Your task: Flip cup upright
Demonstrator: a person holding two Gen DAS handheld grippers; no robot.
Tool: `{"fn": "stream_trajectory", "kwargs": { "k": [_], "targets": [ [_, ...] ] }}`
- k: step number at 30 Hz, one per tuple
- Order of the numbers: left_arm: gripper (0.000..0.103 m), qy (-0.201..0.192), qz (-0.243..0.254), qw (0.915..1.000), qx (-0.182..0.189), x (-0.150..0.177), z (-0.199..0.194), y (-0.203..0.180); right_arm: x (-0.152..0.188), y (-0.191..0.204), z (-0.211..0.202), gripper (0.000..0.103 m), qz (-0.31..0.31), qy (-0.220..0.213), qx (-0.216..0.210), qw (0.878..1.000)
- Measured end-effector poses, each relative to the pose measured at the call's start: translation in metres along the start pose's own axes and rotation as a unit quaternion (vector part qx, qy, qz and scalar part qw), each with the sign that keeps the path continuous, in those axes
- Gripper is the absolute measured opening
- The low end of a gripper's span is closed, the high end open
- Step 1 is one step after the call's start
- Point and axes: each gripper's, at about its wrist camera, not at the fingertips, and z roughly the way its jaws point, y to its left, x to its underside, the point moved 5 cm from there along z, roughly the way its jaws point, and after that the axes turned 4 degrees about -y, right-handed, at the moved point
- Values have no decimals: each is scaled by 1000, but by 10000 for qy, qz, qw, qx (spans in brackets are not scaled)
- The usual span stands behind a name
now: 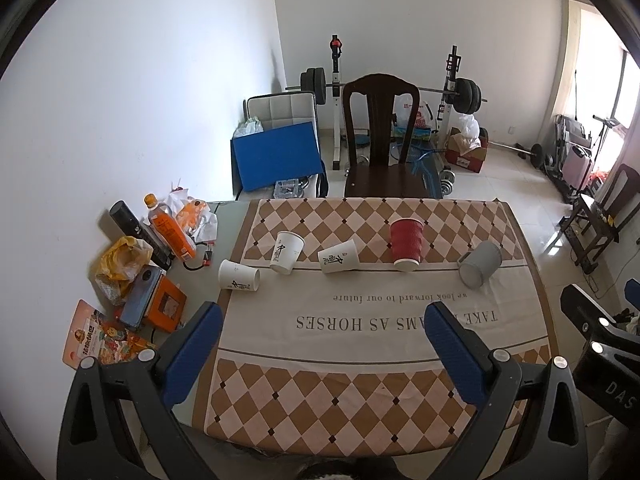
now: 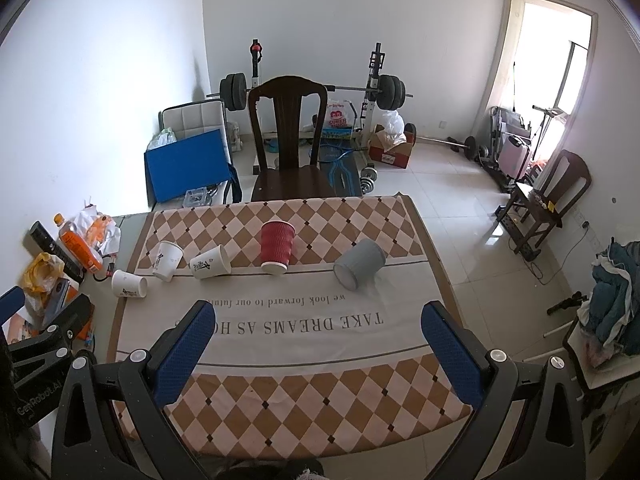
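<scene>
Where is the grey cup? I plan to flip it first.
The grey cup lies on its side at the tablecloth's right edge, right of the red cup.

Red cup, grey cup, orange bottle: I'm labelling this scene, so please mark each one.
red cup [image 1: 406, 243], left wrist view, on its ribbed side wall.
grey cup [image 2: 364, 260], right wrist view, on its outer side wall.
orange bottle [image 1: 172, 232], left wrist view, on its label.

Left tool and right tool both gape wide, empty.
</scene>
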Motion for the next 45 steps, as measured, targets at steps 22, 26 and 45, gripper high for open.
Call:
{"fn": "stream_trajectory", "kwargs": {
  "k": [22,26,45],
  "targets": [
    [103,-39,-93,9999,-44,-1,-8,3,-16,5,-15,103,-51,-32,-74,10000],
    [103,-35,-97,9999,-32,-1,-7,3,-16,10,-16,103,-46,-41,-92,9999],
    [103,-20,-131,9999,-63,0,-6,6,-15,20,-3,103,-77,42,-208,9997]
  ]
}}
